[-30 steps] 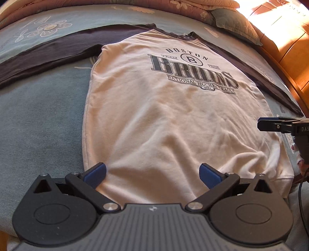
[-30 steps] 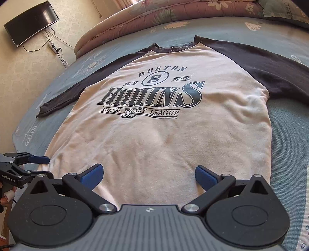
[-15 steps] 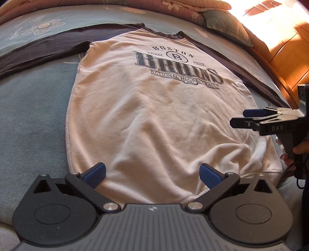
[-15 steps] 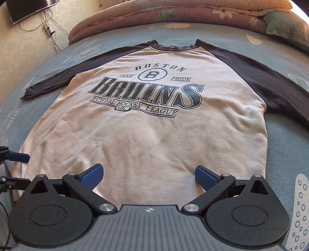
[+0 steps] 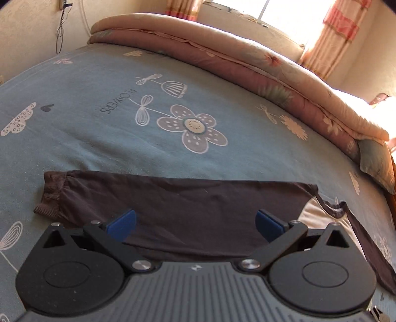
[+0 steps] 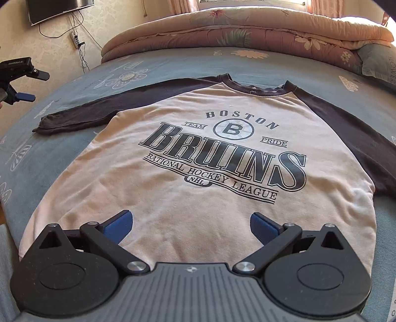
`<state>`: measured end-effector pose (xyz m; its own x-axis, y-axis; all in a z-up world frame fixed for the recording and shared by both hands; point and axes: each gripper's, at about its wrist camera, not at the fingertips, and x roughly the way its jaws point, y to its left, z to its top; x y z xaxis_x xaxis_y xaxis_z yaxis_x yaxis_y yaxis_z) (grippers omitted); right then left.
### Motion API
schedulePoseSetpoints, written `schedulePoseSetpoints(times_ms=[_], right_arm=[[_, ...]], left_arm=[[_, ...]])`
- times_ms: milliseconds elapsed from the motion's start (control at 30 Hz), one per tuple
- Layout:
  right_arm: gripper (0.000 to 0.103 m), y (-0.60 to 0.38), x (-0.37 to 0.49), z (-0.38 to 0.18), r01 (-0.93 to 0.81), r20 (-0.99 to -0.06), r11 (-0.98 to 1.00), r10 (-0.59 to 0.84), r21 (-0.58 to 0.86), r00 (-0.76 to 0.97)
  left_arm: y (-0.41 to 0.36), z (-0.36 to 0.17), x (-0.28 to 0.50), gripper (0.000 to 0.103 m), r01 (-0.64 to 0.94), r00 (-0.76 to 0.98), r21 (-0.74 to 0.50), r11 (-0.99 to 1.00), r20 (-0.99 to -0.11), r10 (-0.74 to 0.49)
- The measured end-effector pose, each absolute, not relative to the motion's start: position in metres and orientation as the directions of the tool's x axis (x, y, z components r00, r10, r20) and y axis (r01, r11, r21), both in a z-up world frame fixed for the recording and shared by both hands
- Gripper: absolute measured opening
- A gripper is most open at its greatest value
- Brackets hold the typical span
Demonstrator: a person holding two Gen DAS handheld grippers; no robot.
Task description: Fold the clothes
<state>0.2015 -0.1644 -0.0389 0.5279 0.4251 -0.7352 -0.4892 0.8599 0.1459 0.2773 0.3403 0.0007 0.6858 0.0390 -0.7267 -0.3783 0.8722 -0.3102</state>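
A cream raglan shirt point(image 6: 198, 198) with dark sleeves and a "Boston Bruins" print lies flat, face up, on the bed. Its left dark sleeve point(image 5: 178, 205) stretches out sideways, cuff point(image 5: 50, 195) at the far left; it also shows in the right wrist view point(image 6: 81, 112). My left gripper point(image 5: 195, 224) is open and empty, just above the middle of that sleeve. It shows from the side in the right wrist view point(image 6: 29, 85), above the bed's left edge. My right gripper point(image 6: 190, 225) is open and empty over the shirt's lower body, near the hem.
The bed has a blue flower-print sheet point(image 5: 123, 123). A folded pink quilt point(image 6: 247, 32) and a pillow point(image 6: 378, 62) lie along the far edge. A wall TV point(image 6: 59, 10) and cables hang at the back left. A window with curtains point(image 5: 334, 37) is behind the bed.
My left gripper has swung from the shirt's hem to the left sleeve and now faces across it. My right gripper has shifted left and back a little along the hem. Both stay open.
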Motion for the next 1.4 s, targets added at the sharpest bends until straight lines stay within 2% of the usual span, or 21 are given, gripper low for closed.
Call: schedulePoseSetpoints(times_ms=[67, 233, 333, 400, 533, 633, 800, 933, 1000, 1067, 1167, 1200, 1267, 1400], right_arm=[[0.103, -0.156, 0.203, -0.044, -0.499, -0.748, 0.858, 0.412, 0.125, 0.520], [0.103, -0.147, 0.203, -0.059, -0.525, -0.783, 0.850, 0.350, 0.036, 0.514], [0.103, -0.147, 0.204, -0.061, -0.520, -0.781, 0.854, 0.341, 0.025, 0.523], [0.103, -0.148, 0.204, -0.061, -0.521, -0.779, 0.853, 0.343, 0.024, 0.524], [0.103, -0.147, 0.203, -0.061, -0.522, -0.777, 0.853, 0.339, 0.017, 0.530], [0.103, -0.147, 0.203, -0.061, -0.523, -0.776, 0.852, 0.339, 0.014, 0.532], [0.103, -0.147, 0.203, -0.062, -0.523, -0.774, 0.852, 0.340, 0.013, 0.535], [0.103, -0.146, 0.203, -0.062, -0.524, -0.772, 0.852, 0.339, 0.010, 0.537], [0.103, -0.146, 0.203, -0.062, -0.524, -0.772, 0.851, 0.340, 0.010, 0.537], [0.103, -0.146, 0.203, -0.062, -0.525, -0.773, 0.851, 0.339, 0.009, 0.537], [0.103, -0.146, 0.203, -0.061, -0.526, -0.774, 0.850, 0.338, 0.006, 0.536], [0.103, -0.146, 0.203, -0.061, -0.527, -0.774, 0.850, 0.338, 0.006, 0.536], [0.103, -0.146, 0.203, -0.061, -0.528, -0.773, 0.849, 0.337, 0.004, 0.537], [0.103, -0.146, 0.202, -0.061, -0.528, -0.773, 0.849, 0.336, 0.002, 0.539]], left_arm=[[0.366, -0.020, 0.293, 0.102, -0.414, 0.675, -0.345, 0.843, -0.737, 0.030], [0.403, -0.071, 0.312, 0.102, -0.475, 0.631, -0.309, 0.824, -0.772, 0.074], [0.418, -0.095, 0.303, 0.102, -0.527, 0.588, -0.294, 0.798, -0.803, 0.092], [0.420, -0.101, 0.284, 0.102, -0.494, 0.620, -0.311, 0.812, -0.781, 0.078], [0.421, -0.098, 0.263, 0.102, -0.489, 0.591, -0.262, 0.832, -0.801, 0.095], [0.424, -0.087, 0.262, 0.102, -0.526, 0.572, -0.268, 0.807, -0.814, 0.102], [0.410, -0.065, 0.287, 0.102, -0.462, 0.622, -0.220, 0.859, -0.771, 0.137], [0.410, -0.082, 0.307, 0.102, -0.472, 0.577, -0.159, 0.867, -0.800, 0.168], [0.418, -0.096, 0.303, 0.101, -0.526, 0.522, -0.091, 0.846, -0.819, 0.237], [0.424, -0.100, 0.289, 0.100, -0.516, 0.562, -0.128, 0.847, -0.797, 0.222], [0.422, -0.089, 0.285, 0.100, -0.546, 0.534, -0.137, 0.826, -0.817, 0.217], [0.415, -0.083, 0.288, 0.100, -0.546, 0.513, -0.106, 0.831, -0.826, 0.232], [0.393, -0.068, 0.293, 0.100, -0.484, 0.526, -0.084, 0.871, -0.823, 0.212], [0.314, -0.039, 0.311, 0.100, -0.278, 0.564, -0.093, 0.956, -0.821, 0.084]])
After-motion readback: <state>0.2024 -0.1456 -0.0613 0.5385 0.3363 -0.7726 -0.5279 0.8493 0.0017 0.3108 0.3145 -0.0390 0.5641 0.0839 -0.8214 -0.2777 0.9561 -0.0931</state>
